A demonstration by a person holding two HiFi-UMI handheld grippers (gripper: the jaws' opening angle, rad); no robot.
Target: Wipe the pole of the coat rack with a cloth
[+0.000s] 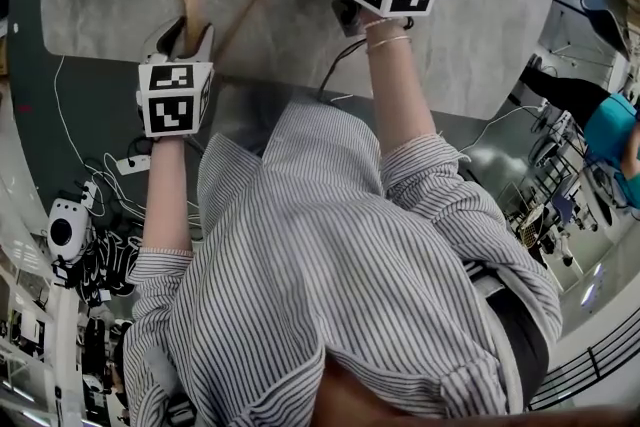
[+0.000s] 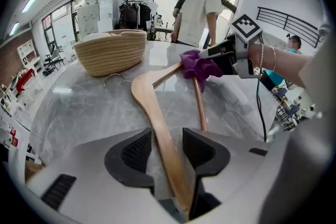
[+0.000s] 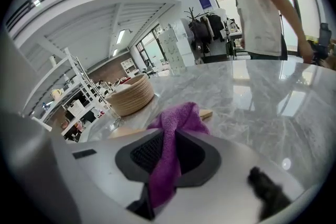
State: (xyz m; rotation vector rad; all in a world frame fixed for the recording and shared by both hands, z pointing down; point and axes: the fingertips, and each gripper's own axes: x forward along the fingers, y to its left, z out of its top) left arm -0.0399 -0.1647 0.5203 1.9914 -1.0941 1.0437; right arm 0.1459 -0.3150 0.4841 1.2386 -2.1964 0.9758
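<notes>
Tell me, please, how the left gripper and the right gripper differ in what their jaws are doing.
The left gripper holds its jaws apart around the wooden hanger, with gaps showing on either side. The right gripper is shut on the purple cloth. The left gripper sits at the hanger's near end, while the right gripper is farther along, at its bar. Both are over the marble table.

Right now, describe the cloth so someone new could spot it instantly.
On the grey marble table, find the wooden hanger. The cloth is bunched on its straight bar, pinched in the right gripper; it's the only soft purple thing among wood and a woven basket.
</notes>
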